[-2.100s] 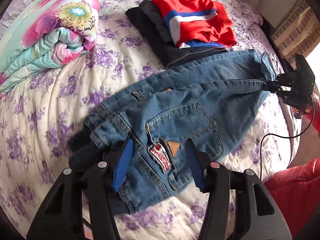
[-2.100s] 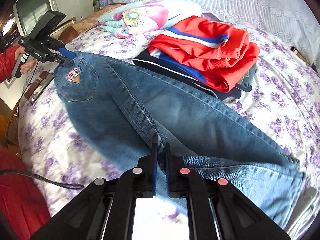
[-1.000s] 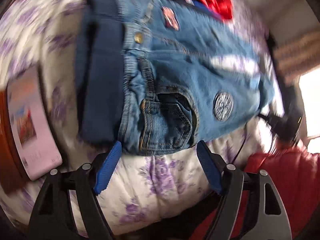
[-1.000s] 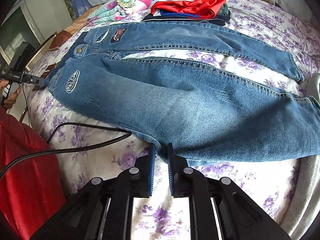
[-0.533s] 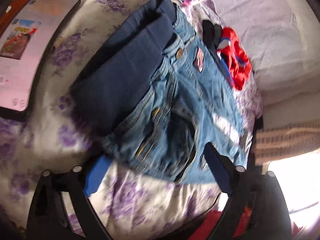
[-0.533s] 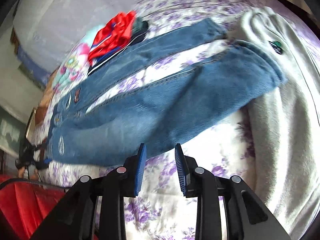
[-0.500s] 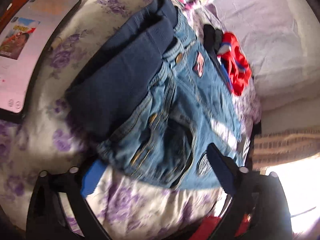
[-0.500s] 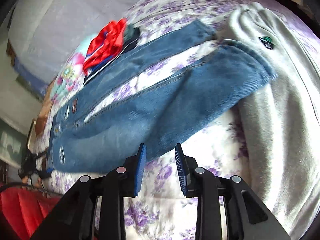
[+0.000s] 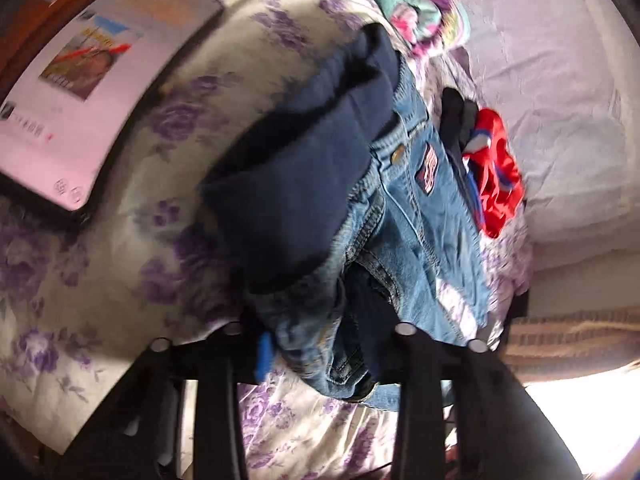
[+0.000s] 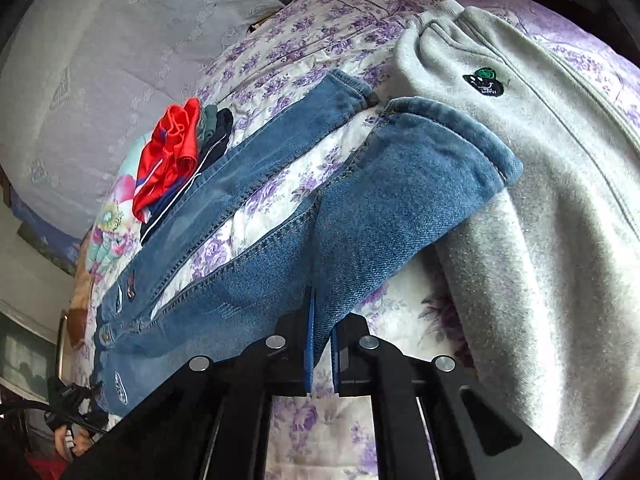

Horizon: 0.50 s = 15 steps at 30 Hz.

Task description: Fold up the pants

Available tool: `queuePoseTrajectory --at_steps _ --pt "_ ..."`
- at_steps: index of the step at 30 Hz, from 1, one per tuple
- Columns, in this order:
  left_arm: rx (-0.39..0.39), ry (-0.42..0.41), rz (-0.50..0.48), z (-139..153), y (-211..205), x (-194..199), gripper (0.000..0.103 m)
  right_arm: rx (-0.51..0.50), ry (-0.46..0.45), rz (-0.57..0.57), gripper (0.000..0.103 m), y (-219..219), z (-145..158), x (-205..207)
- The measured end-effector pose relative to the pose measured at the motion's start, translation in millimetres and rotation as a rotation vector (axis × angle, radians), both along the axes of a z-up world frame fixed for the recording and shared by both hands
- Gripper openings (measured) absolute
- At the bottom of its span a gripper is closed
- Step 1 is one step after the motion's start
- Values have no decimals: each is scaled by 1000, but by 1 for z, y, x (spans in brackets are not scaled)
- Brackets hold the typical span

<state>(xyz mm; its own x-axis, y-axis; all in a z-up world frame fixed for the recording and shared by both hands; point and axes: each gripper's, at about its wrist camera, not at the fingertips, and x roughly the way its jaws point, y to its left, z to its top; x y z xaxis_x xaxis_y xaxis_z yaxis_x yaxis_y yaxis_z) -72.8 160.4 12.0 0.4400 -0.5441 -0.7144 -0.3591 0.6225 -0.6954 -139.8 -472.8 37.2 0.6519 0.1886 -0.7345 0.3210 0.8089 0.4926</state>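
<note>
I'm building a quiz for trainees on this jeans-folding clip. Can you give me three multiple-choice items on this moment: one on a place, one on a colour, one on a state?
1. Where does the cuff of the nearer jeans leg lie?
A. On the grey sweatpants
B. On the phone
C. Hanging off the bed

2. What colour is the topmost garment on the folded pile beyond the jeans?
A. Yellow
B. Red
C. White

3. How does the right gripper stand?
A. Wide open, clear of the cloth
B. Shut on the edge of a jeans leg
C. Shut on the floral quilt

Answers:
1 A: the right wrist view shows the cuff overlapping the grey fabric.
2 B: red cloth with a blue and white stripe tops the pile.
3 B: denim runs down between the nearly closed blue pads.
</note>
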Motion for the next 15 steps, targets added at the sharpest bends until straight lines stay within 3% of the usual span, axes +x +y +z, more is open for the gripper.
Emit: queuePoseTrajectory --at_steps 1,4,7,10,12,14,15 --pt "11 -3 10 1 3 -4 19 2 10 5 7 -2 2 -5" --pt "46 -17 0 4 7 -12 18 21 46 25 6 -6 0 -23" --pt "68 2 -15 0 8 -9 27 12 139 49 10 -5 -23 -29" --pt "43 24 -31 -2 13 -8 30 116 147 16 15 -16 -32 -31" --pt "113 23 -67 17 18 -11 46 96 157 23 23 -19 -20 -36" --pt "229 -9 -86 39 25 -17 73 -20 146 65 28 -17 -1 -43" --pt "281 -25 -85 48 30 -20 77 -100 142 87 28 -16 9 -46"
